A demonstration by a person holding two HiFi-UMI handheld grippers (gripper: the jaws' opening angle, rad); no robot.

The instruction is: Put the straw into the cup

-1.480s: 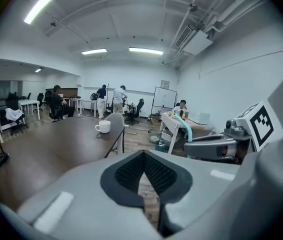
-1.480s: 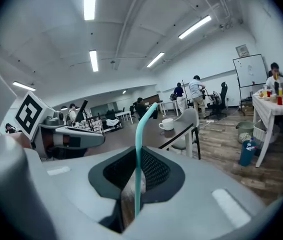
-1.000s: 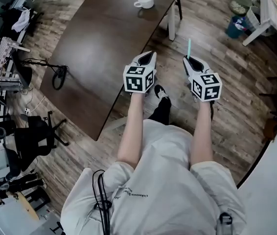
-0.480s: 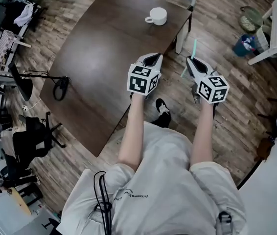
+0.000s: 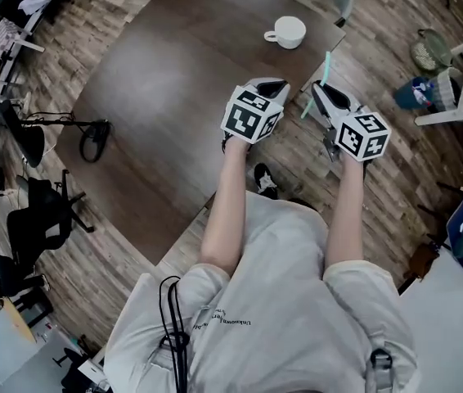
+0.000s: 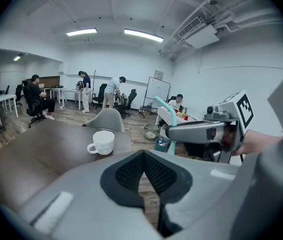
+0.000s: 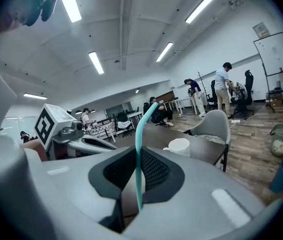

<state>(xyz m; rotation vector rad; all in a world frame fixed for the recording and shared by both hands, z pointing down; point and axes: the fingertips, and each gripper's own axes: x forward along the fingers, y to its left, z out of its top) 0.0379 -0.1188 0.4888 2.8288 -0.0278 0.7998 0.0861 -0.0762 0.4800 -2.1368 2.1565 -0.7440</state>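
— What is on your left?
— My left gripper (image 5: 274, 83) is at the right edge of the brown table (image 5: 158, 80), its fingers pressed together on nothing.
— And the cup?
— The white cup (image 5: 287, 32) stands on the table's far right corner.
— Your right?
— My right gripper (image 5: 320, 89) pinches the teal straw (image 5: 326, 65), nearer than the cup and apart from it.

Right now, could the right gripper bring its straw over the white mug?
Probably yes. The right gripper, shut on the teal straw, hangs near the corner of the table where the white mug stands, with nothing between them.
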